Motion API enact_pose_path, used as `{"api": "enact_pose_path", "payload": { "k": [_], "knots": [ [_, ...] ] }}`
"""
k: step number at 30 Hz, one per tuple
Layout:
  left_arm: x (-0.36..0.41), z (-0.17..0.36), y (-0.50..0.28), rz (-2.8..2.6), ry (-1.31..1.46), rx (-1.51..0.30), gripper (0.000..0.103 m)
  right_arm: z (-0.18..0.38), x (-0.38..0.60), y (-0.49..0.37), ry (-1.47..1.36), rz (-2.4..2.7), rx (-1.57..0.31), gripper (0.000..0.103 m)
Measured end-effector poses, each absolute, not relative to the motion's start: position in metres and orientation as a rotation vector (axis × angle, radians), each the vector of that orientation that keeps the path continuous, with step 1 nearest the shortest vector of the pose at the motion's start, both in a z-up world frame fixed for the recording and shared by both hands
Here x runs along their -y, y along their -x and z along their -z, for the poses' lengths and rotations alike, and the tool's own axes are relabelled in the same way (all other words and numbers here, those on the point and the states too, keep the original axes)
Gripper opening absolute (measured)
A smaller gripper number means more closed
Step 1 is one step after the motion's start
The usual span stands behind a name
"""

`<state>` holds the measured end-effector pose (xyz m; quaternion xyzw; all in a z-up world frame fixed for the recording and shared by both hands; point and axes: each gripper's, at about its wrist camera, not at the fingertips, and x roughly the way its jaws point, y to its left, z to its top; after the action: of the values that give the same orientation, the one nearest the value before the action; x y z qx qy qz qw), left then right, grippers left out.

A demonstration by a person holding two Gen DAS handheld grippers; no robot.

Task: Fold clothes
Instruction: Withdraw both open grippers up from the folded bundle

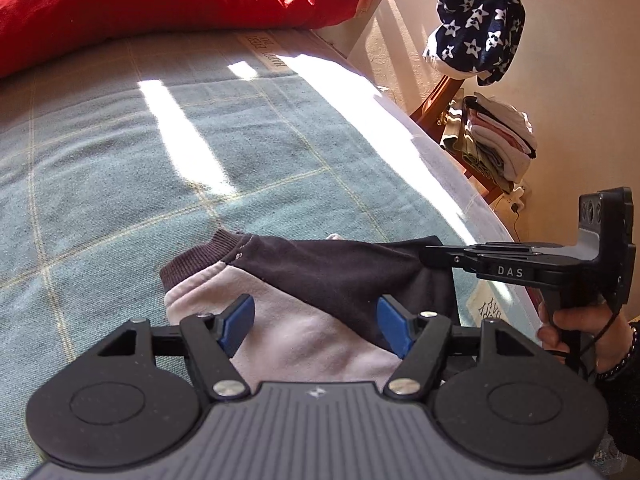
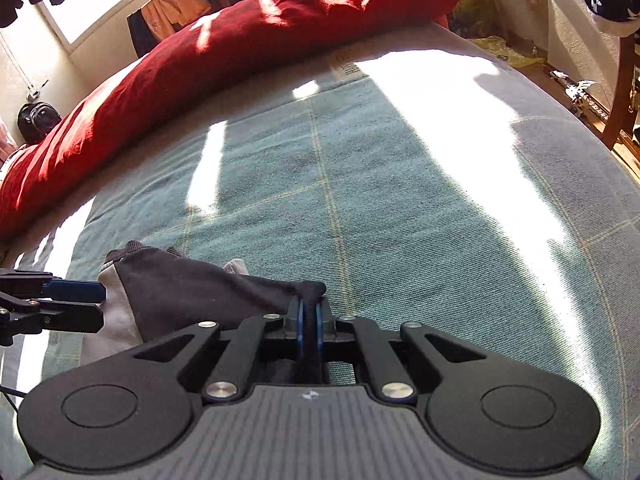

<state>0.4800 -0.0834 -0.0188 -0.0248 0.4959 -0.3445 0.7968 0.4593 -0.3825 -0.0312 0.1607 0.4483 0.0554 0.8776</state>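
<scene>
Spread left tongs [image 1: 316,326] hover over a brown-and-white garment [image 1: 304,300] on the bed [image 1: 120,160] while right tongs [image 2: 309,316] pinch its dark corner; folding looks only partly done, with creases left.

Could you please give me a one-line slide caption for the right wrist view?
Right gripper pinches the dark-and-white garment on the teal blanket.
</scene>
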Motion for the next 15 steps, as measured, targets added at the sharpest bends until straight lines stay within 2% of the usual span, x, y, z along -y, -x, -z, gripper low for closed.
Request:
{"api": "enact_pose_path", "payload": {
  "k": [5, 7, 10, 15],
  "knots": [
    [0.098, 0.050, -0.503, 0.721, 0.003, -1.051, 0.072, 0.042, 0.383, -0.465, -0.311, -0.108, -0.965, 0.009],
    [0.102, 0.054, -0.509, 0.705, -0.014, -1.037, 0.072, 0.046, 0.380, -0.468, -0.289, -0.097, -0.967, 0.017],
    [0.094, 0.039, -0.509, 0.725, 0.016, -1.006, 0.072, 0.031, 0.379, -0.458, -0.282, -0.077, -0.934, 0.019],
    [0.061, 0.014, -0.487, 0.729, 0.056, -1.040, 0.072, 0.004, 0.362, -0.427, -0.321, -0.212, -0.933, 0.030]
  ]
}}
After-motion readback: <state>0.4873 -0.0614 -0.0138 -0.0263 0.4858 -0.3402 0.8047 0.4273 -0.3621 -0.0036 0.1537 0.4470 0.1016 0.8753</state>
